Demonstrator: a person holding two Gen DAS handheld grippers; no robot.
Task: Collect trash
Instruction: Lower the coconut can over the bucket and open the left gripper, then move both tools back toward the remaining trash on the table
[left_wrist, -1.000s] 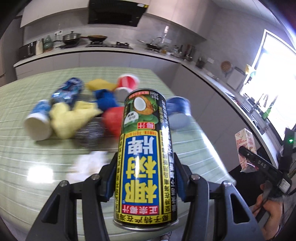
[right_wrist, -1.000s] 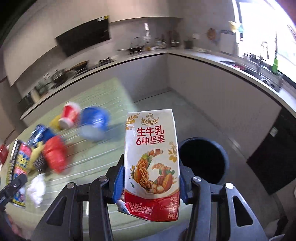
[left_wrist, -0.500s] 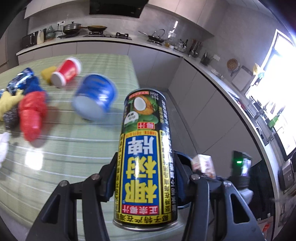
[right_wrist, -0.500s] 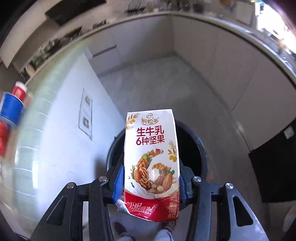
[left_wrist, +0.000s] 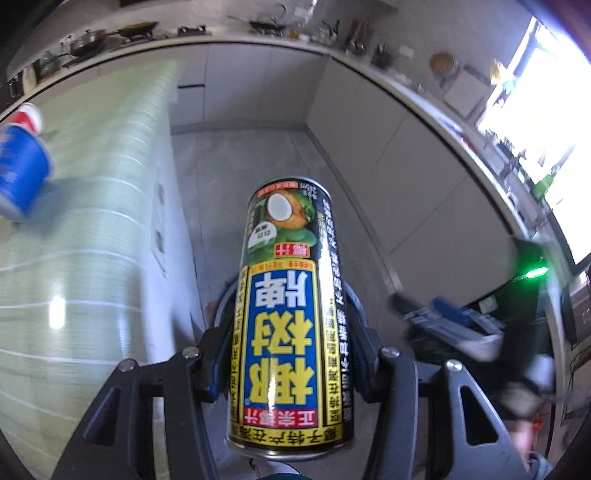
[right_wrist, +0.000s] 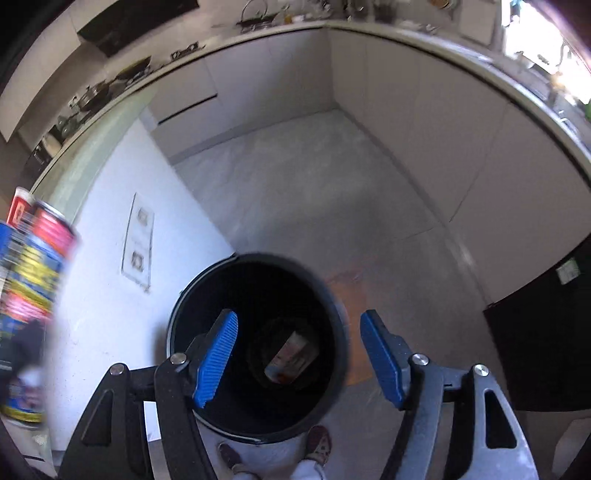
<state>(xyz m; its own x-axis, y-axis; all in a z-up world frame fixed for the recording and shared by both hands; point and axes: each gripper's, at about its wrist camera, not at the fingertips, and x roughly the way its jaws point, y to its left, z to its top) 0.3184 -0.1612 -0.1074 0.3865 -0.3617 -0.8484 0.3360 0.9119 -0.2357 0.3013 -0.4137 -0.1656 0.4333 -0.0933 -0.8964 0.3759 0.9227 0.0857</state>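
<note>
Two grippers are working over the floor: the right gripper (right_wrist: 297, 354) is hanging with fingers wide above the black bin (right_wrist: 258, 424) (a carton (right_wrist: 290, 356) lying at its bottom), while the left gripper (left_wrist: 291, 354) is clamping the drink can (left_wrist: 290, 317) beside the green worktop (left_wrist: 85, 229).

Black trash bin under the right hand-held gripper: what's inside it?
One milk carton lies at the bottom of the black trash bin. The rest of the interior is dark, and the hand-held gripper's fingers cover part of it.
</note>
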